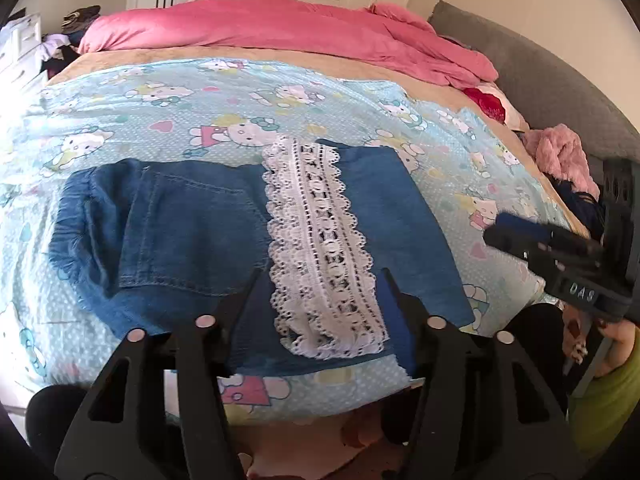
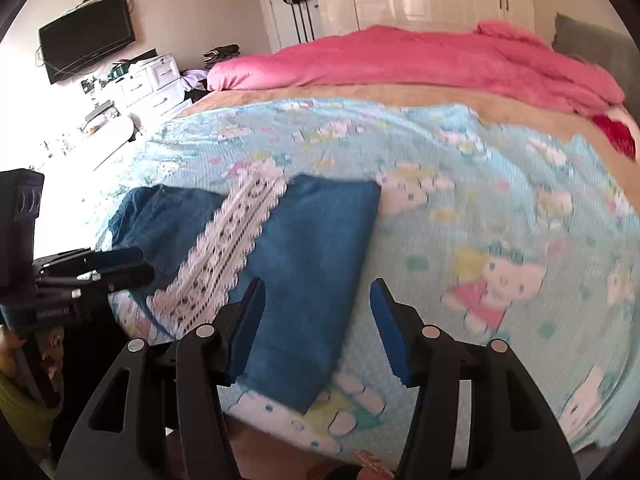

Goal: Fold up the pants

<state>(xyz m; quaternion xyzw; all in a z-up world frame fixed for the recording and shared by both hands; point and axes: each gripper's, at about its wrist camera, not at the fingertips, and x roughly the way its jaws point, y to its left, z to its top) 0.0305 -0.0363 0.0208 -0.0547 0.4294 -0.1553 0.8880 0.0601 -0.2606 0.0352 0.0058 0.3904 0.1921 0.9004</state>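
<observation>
Blue denim pants (image 1: 192,232) lie folded on the light blue cartoon sheet (image 1: 160,112), with a white lace hem band (image 1: 320,248) across the top. My left gripper (image 1: 320,276) is open and empty, hovering over the pants' near edge by the lace. My right gripper (image 2: 316,292) is open and empty over the pants' right end (image 2: 312,264). The lace (image 2: 228,248) shows in the right wrist view. The right gripper appears at the right in the left wrist view (image 1: 520,236); the left gripper appears at the left in the right wrist view (image 2: 120,264).
A pink duvet (image 1: 280,28) is bunched at the far side of the bed. A pink fluffy garment (image 1: 560,156) lies by the grey headboard (image 1: 540,80). White drawers (image 2: 148,84) and a wall TV (image 2: 88,40) stand to the left. The bed's front edge is just below the grippers.
</observation>
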